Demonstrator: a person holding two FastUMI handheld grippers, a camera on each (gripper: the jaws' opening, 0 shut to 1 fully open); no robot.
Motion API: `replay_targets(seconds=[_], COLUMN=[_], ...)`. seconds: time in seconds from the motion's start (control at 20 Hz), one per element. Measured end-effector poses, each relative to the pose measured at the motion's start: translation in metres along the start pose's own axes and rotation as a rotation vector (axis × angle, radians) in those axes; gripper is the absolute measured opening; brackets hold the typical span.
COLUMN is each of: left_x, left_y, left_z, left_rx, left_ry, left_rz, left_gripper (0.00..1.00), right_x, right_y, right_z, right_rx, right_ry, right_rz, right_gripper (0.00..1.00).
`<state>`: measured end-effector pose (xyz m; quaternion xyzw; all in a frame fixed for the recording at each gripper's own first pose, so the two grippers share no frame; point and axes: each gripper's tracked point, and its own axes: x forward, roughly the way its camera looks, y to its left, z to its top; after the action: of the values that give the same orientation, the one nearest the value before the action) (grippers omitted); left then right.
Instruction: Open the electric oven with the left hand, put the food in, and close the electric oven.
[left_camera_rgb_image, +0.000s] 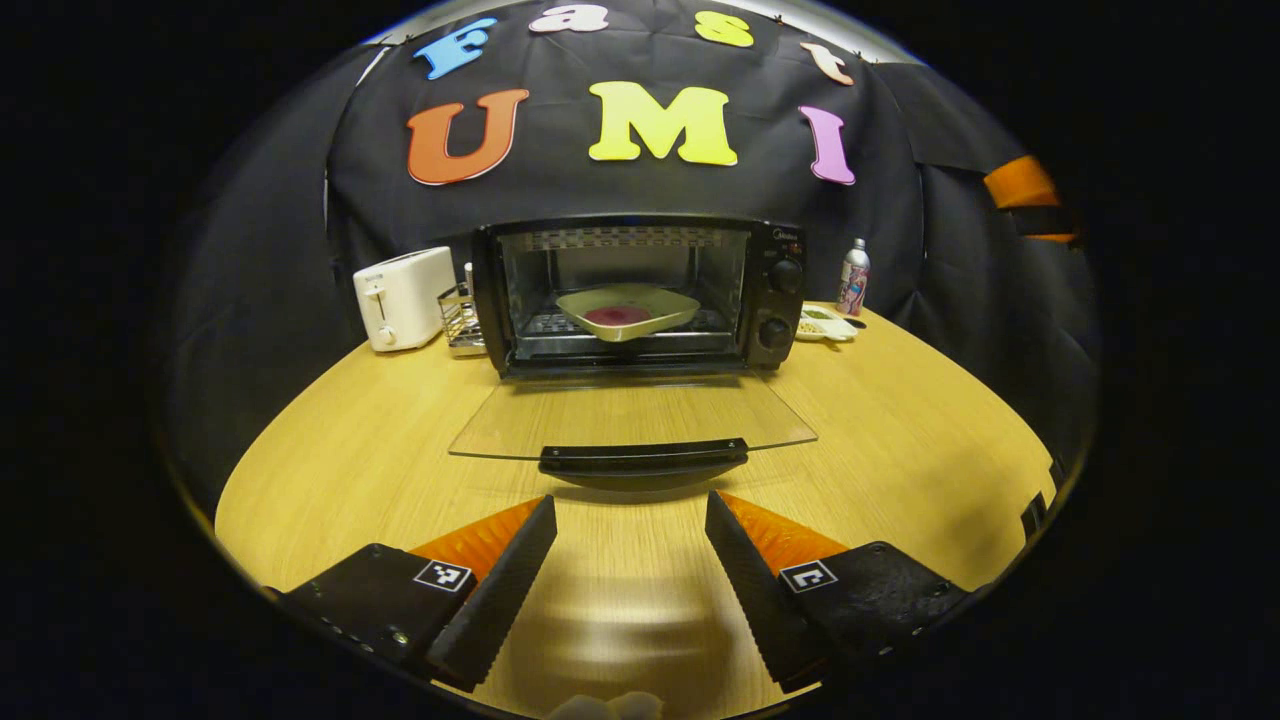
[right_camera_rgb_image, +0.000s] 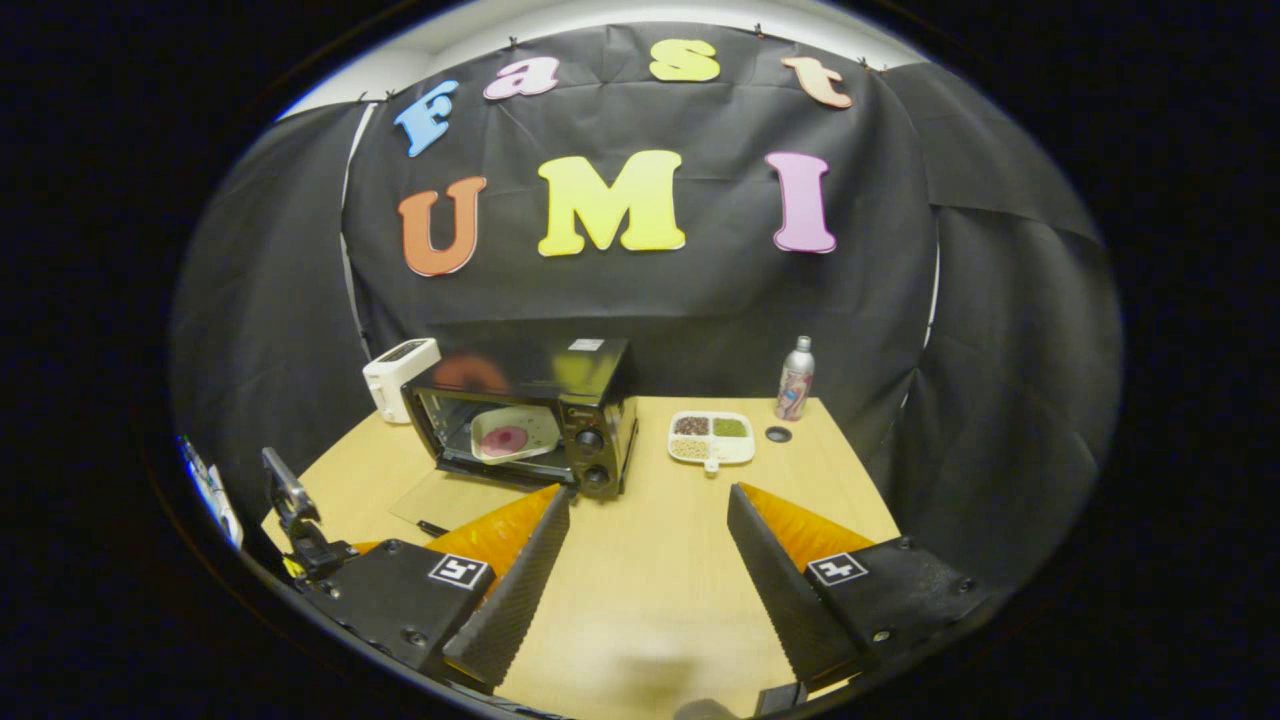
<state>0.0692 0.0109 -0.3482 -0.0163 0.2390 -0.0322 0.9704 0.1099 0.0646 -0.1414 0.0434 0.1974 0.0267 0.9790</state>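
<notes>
The black oven (left_camera_rgb_image: 640, 295) stands near the back edge of the wooden bench (left_camera_rgb_image: 900, 460), toward its left side in the right gripper view (right_camera_rgb_image: 530, 415). Its glass door (left_camera_rgb_image: 630, 415) is open, folded down flat toward the front, with a dark handle (left_camera_rgb_image: 643, 458) along its front edge. Two round knobs (left_camera_rgb_image: 780, 300) sit on its right panel. Inside, on the rack, rests a pale plate (left_camera_rgb_image: 627, 310) tilted slightly, holding a dark red piece of food (left_camera_rgb_image: 617, 316).
</notes>
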Motion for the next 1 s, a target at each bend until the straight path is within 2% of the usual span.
replay_targets(seconds=[0.1, 0.15, 0.25, 0.3, 0.35, 0.4, 0.45, 0.5, 0.6, 0.9, 1.0], left_x=[0.015, 0.022, 0.032, 0.037, 0.041, 0.045, 0.046, 0.046, 0.048, 0.047, 0.043], left_y=[0.000, 0.002, 0.004, 0.008, 0.010, 0.011, 0.006, 0.006, 0.006, 0.009, 0.010], left_z=[-0.003, -0.003, -0.006, -0.009, -0.010, -0.011, -0.015, -0.016, -0.015, -0.005, 0.003], left_rx=[-0.003, -0.003, -0.002, 0.002, 0.002, 0.002, 0.000, 0.011, 0.019, 0.028, 0.031], left_ry=[0.012, 0.015, 0.027, 0.038, 0.045, 0.047, 0.062, 0.068, 0.062, 0.056, 0.048], left_rz=[0.007, 0.013, 0.024, 0.035, 0.039, 0.044, 0.027, 0.030, 0.028, 0.021, 0.024], left_gripper=[0.96, 0.96, 0.96, 0.96, 0.96, 0.96, 0.96, 0.98, 0.98, 0.97, 1.00], right_x=[-0.004, -0.006, -0.006, -0.006, -0.005, -0.004, -0.003, -0.002, 0.002, 0.008, 0.009], right_y=[-0.010, -0.013, -0.017, -0.019, -0.020, -0.022, -0.021, -0.020, -0.020, -0.018, -0.018], right_z=[-0.001, -0.002, -0.006, -0.008, -0.009, -0.011, -0.011, -0.012, -0.015, -0.014, -0.016], right_rx=[-0.005, -0.008, -0.012, -0.014, -0.016, -0.013, -0.008, -0.005, -0.004, 0.016, 0.023], right_ry=[-0.007, -0.004, 0.007, 0.013, 0.015, 0.020, 0.022, 0.025, 0.037, 0.055, 0.059], right_rz=[-0.020, -0.027, -0.036, -0.039, -0.042, -0.046, -0.042, -0.040, -0.037, -0.023, -0.018], right_gripper=[0.96, 1.00, 0.96, 0.96, 1.00, 0.96, 1.00, 0.96, 0.96, 0.96, 0.96])
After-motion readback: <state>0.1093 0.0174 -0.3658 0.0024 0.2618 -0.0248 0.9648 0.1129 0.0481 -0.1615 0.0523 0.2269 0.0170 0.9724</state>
